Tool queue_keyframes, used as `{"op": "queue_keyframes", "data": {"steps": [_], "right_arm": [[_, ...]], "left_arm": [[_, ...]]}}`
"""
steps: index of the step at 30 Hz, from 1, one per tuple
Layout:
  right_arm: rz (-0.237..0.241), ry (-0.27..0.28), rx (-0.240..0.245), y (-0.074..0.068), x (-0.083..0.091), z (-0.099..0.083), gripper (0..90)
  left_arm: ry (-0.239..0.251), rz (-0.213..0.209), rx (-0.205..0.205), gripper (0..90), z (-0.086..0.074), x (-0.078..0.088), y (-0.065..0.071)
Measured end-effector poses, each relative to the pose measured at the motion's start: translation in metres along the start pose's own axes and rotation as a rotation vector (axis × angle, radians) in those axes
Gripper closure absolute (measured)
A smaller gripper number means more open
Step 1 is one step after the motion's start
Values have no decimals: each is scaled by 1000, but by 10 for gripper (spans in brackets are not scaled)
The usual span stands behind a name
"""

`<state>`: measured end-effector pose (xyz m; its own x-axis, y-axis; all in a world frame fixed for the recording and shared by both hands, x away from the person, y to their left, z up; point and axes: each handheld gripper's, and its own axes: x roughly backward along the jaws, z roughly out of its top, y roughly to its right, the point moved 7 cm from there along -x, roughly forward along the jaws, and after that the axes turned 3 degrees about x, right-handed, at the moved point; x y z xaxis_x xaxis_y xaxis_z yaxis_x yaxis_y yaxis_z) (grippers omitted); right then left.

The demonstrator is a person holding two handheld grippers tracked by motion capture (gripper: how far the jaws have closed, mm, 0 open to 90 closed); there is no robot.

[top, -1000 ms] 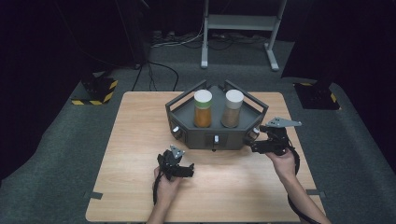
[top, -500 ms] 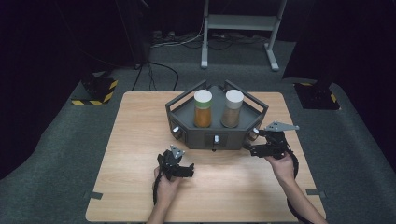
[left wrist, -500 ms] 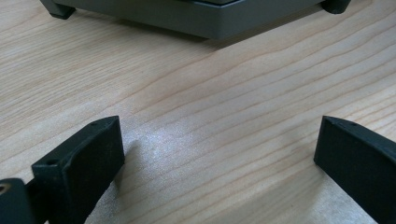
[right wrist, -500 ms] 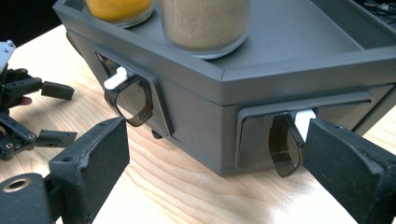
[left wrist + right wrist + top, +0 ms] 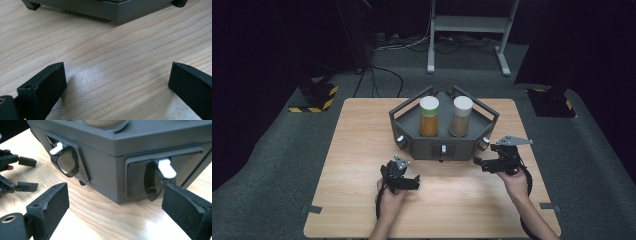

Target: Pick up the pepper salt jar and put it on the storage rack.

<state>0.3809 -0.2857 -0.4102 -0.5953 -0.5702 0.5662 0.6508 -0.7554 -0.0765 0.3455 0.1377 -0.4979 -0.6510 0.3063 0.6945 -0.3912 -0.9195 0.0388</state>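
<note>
Sitting at the middle of the wooden tabletop: a dark grey angular rack carrying two white-capped jars, an orange-filled jar on the left and a brown-filled jar just beside it on the right. Hovering near the rack's front right corner: the right tool, released, jaws spread wide and holding nothing, pointing at a white lever over a dark recessed panel, close but apart. Resting low over bare wood before the rack's front left: the left tool, likewise released, gripping nothing, well apart from the right one.
</note>
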Motion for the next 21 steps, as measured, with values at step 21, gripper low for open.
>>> {"op": "queue_keyframes", "data": {"steps": [21], "right_arm": [[-1,-70,-24,-4,-23,-29,71]], "left_arm": [[0,0,0,18,0,0,0]]}}
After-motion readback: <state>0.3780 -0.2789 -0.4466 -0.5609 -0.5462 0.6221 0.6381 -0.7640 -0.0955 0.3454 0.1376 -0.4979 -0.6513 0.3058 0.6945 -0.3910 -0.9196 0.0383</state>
